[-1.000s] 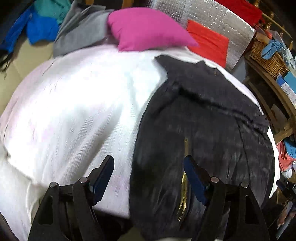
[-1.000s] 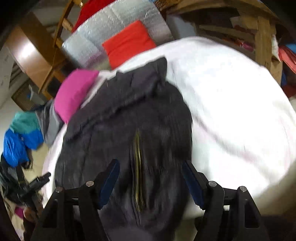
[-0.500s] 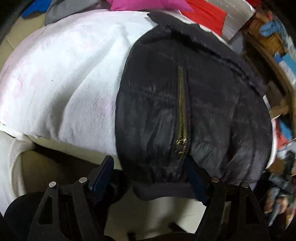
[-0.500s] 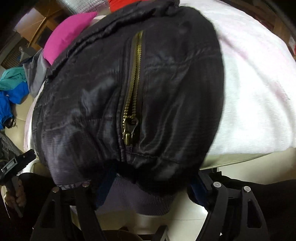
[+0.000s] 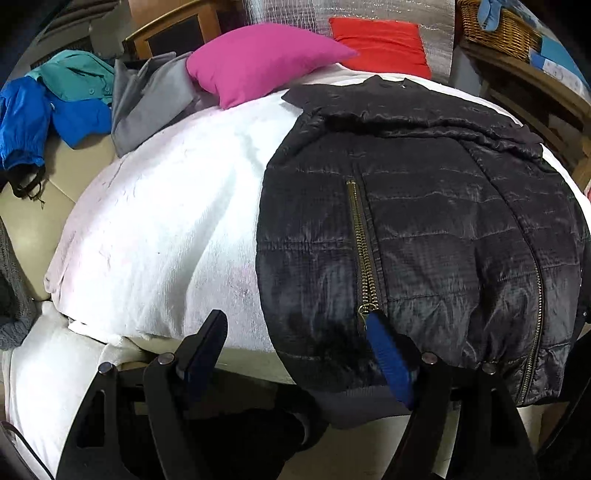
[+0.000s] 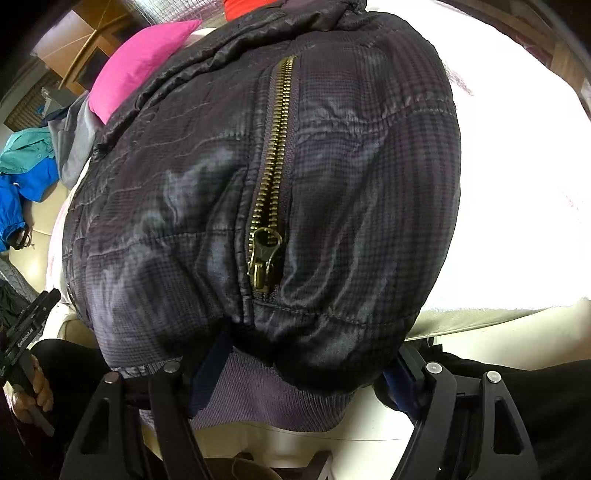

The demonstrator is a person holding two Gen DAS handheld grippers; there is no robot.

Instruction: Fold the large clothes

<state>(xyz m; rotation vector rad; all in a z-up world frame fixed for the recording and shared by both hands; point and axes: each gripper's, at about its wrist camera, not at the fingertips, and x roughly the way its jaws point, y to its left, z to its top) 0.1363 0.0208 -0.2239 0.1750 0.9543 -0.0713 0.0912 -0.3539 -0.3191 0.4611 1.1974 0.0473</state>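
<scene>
A black quilted jacket (image 5: 424, 236) with brass zippers lies on a white blanket (image 5: 166, 221), its ribbed hem hanging over the near edge. It fills the right wrist view (image 6: 221, 184). My left gripper (image 5: 299, 354) is open at the jacket's near left corner, its right finger (image 5: 388, 354) over the hem by a zipper pull, its left finger over the blanket edge. My right gripper (image 6: 306, 373) is open with the ribbed hem (image 6: 258, 398) between its wide-apart fingers, below a zipper pull (image 6: 262, 262).
A pink pillow (image 5: 266, 59), a red cushion (image 5: 380, 40) and a grey garment (image 5: 147, 99) lie at the back. Blue and teal clothes (image 5: 55, 107) lie at the far left. A wicker basket (image 5: 498, 26) sits on a wooden shelf at the right.
Both grippers have dropped from above the jacket to its near hem. The left one has since pulled back and tilted up; the right one has closed in on the hem.
</scene>
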